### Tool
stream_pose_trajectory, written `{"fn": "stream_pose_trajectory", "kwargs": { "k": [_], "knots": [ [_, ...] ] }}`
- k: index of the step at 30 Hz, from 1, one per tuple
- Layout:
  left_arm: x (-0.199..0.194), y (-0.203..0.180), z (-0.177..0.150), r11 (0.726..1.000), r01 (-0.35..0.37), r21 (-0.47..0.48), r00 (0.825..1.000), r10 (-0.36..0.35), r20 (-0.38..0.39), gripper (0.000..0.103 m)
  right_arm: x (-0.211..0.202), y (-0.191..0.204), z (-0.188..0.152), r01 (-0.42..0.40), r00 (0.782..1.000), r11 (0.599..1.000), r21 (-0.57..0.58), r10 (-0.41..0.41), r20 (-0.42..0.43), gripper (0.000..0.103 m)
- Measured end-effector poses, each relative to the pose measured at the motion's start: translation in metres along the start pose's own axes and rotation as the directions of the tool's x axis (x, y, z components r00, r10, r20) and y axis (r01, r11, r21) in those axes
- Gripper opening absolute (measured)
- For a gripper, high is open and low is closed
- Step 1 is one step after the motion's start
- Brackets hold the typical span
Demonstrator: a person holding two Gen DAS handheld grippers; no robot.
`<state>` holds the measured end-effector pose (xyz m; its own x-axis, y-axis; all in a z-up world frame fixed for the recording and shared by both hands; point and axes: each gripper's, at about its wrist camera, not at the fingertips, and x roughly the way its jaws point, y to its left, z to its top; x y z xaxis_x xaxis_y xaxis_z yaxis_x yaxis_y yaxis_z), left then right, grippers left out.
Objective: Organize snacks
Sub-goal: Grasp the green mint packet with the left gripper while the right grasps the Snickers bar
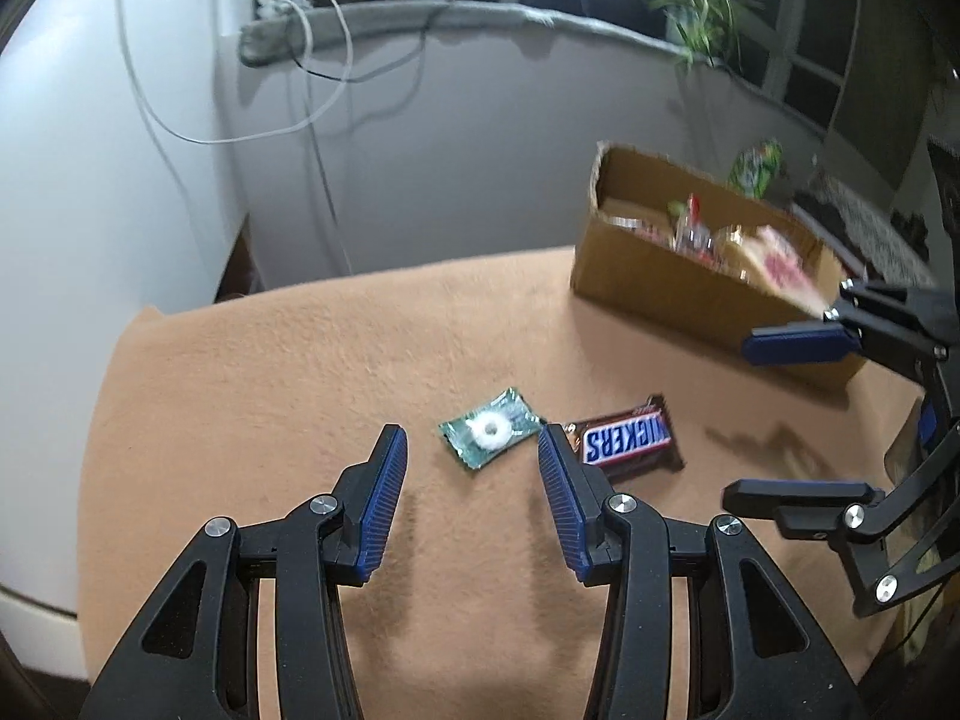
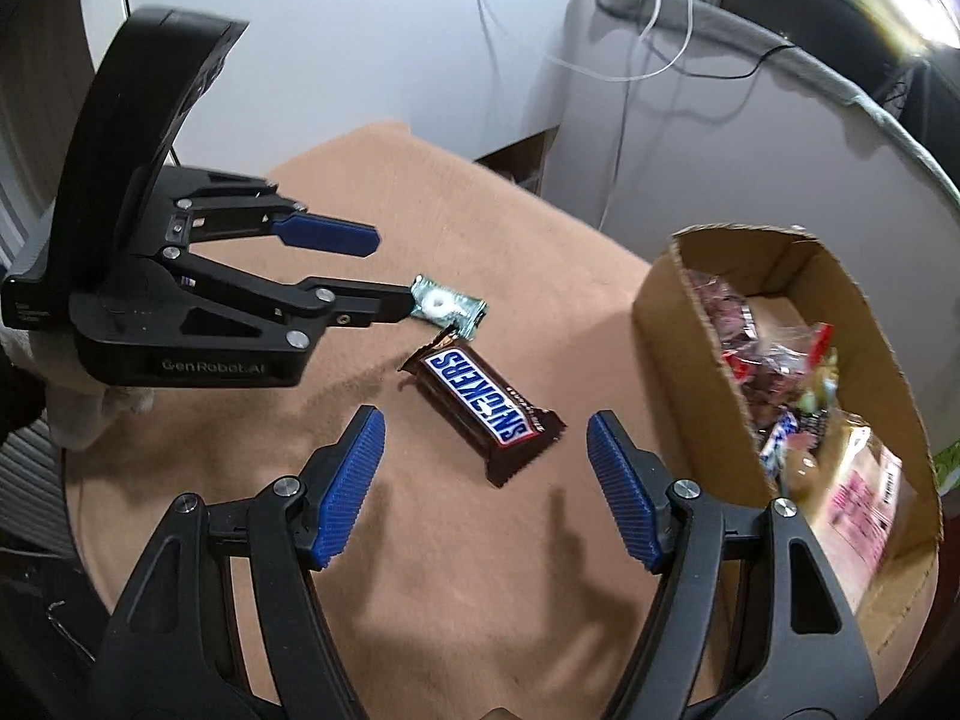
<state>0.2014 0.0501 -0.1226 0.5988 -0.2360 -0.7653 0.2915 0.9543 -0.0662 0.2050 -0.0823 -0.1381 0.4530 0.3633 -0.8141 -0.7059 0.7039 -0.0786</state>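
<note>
Table under tan cloth (image 1: pixel 300 360). Lying on it: Snickers bar (image 2: pixel 486 414), centre; green-wrapped ring candy (image 1: pixel 489 433) just beside the bar; open cardboard box (image 2: pixel 690 324) of snacks near the bar.

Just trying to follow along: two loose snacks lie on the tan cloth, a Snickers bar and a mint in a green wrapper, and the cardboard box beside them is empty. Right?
Not quite. The cardboard box is not empty: the right wrist view shows wrapped snacks piled inside it. The rest holds: the Snickers bar and the green-wrapped mint lie loose on the tan cloth.
</note>
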Motion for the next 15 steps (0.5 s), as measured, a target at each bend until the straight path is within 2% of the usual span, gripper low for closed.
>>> {"fn": "stream_pose_trajectory", "kwargs": {
  "k": [3,6,15],
  "knots": [
    [0.01,0.002,0.0,1.0,0.005,0.024,1.0,-0.004,-0.022,0.044,0.013,0.002,0.002,0.004,1.0,1.0,-0.012,-0.005,-0.024,0.072],
    [0.021,0.002,-0.002,0.998,0.013,0.063,0.999,-0.01,-0.049,0.044,0.024,0.0,0.003,0.0,0.999,1.0,-0.012,-0.001,-0.046,0.065],
    [0.04,-0.002,0.001,0.986,0.026,0.166,0.997,-0.013,-0.077,0.044,0.049,-0.005,0.008,-0.014,0.997,1.0,0.003,0.014,-0.071,0.064]
  ]
}}
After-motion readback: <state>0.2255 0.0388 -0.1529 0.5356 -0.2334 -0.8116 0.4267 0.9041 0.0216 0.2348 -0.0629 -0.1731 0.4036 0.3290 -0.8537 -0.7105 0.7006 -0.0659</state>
